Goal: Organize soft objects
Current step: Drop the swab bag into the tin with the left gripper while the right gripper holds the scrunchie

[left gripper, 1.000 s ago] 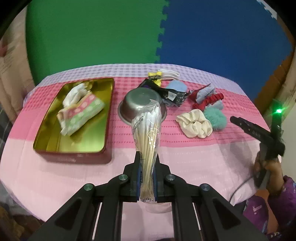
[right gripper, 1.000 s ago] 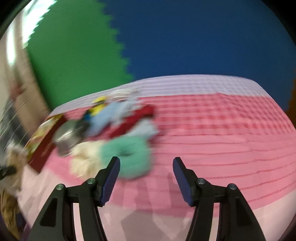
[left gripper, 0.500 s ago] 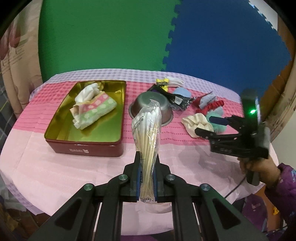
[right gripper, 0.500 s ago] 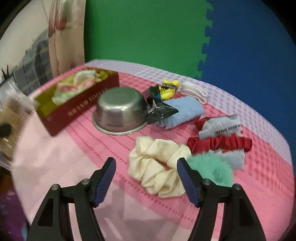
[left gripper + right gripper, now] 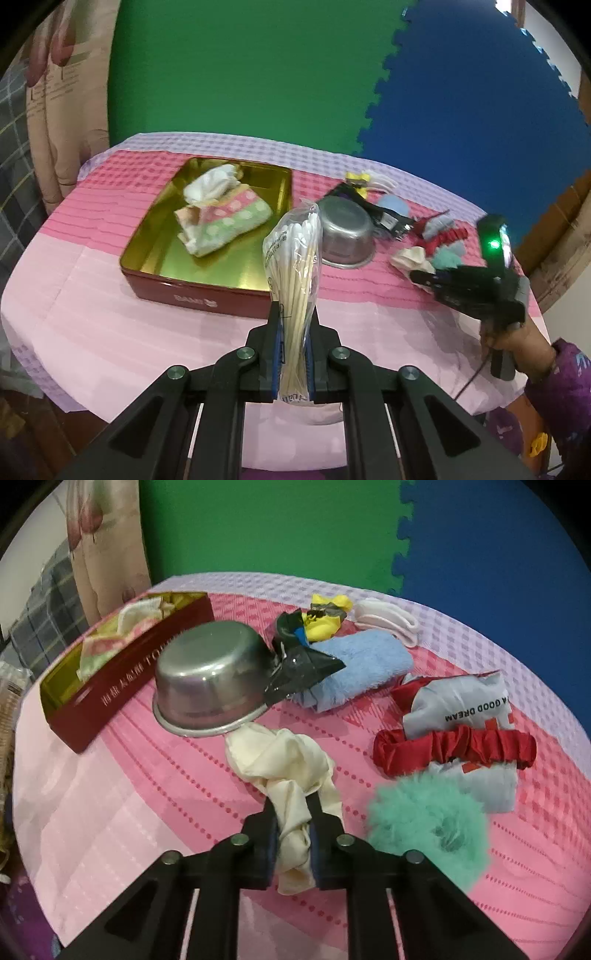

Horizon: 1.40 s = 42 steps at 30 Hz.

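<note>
Claws, two, both occupied. Right claw (image 5: 291,843): jaws have just been closing and now pinch a bunched fold of the cream scrunchie (image 5: 284,771), the rest of which trails on the pink table (image 5: 147,812) toward the upturned steel bowl (image 5: 207,686), its far end touching the rim. Left claw (image 5: 293,363): clamped on the lower end of a clear bag of cotton swabs (image 5: 295,266), standing upright in the near foreground, before the red tin (image 5: 195,299) that holds a folded dotted towel (image 5: 225,221). Risks, judged: grip on slippery satin is shallow, so the scrunchie may slide out on lifting; its trailing loop may drag the bowl or catch the teal fluffy scrunchie (image 5: 424,823) just right of it; the tall swab bag may sag or tip if swung. Red scrunchie (image 5: 454,749) and blue cloth (image 5: 362,664) lie farther off, unsorted.
</note>
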Motion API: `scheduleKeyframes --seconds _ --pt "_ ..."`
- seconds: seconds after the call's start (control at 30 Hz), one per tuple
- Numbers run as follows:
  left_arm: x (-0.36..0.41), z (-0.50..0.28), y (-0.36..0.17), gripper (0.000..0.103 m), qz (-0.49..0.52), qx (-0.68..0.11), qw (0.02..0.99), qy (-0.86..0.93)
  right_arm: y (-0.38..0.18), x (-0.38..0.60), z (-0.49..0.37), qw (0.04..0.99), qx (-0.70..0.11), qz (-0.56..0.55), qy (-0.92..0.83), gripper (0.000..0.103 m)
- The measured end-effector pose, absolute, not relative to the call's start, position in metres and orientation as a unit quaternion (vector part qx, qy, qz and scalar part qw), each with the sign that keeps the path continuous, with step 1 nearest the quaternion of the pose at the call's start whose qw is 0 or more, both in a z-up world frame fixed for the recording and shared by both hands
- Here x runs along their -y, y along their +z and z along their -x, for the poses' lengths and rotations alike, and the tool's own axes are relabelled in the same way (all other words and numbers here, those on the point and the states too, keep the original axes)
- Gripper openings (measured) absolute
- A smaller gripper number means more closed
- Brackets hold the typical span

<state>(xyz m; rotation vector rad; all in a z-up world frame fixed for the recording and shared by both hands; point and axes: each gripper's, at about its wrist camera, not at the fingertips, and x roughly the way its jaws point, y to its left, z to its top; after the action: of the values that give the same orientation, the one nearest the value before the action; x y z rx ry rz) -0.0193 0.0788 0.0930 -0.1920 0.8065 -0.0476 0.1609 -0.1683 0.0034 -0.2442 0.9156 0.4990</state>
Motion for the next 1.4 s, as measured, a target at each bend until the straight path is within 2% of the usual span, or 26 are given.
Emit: scheduleKeyframes --seconds 0.27,0.53,0.93,1.2,1.27,1.33,1.4 --pt "-0.102 0.000 0.110 0.009 0.061 -0.381 0.923 -0.003 0.012 0.179 -0.122 0.874 -0.396 0.056 0.277 0.012" --pt "-0.107 -0.067 0.113 0.010 0.019 -0.393 0.919 -0.023 0.005 0.186 -0.097 0.884 -0.372 0.046 0.281 0.012" --pt "-0.099 -0.172 0.083 0.011 0.031 -0.424 0.905 -0.012 0.002 0.198 -0.105 0.879 -0.383 0.003 0.284 0.012" --pt "-0.109 -0.203 0.065 0.012 0.051 -0.442 0.895 0.011 0.002 0.198 -0.104 0.876 -0.387 -0.005 0.287 0.012" --pt "-0.110 -0.206 0.062 0.025 0.050 -0.443 0.895 0.013 0.001 0.197 -0.105 0.876 -0.388 -0.006 0.287 0.012" --pt "-0.109 -0.207 0.062 0.053 0.049 -0.442 0.896 0.012 0.001 0.197 -0.106 0.875 -0.390 -0.006 0.286 0.012" --pt "-0.109 -0.206 0.063 0.059 0.048 -0.441 0.896 0.019 0.001 0.198 -0.107 0.875 -0.390 -0.006 0.287 0.012"
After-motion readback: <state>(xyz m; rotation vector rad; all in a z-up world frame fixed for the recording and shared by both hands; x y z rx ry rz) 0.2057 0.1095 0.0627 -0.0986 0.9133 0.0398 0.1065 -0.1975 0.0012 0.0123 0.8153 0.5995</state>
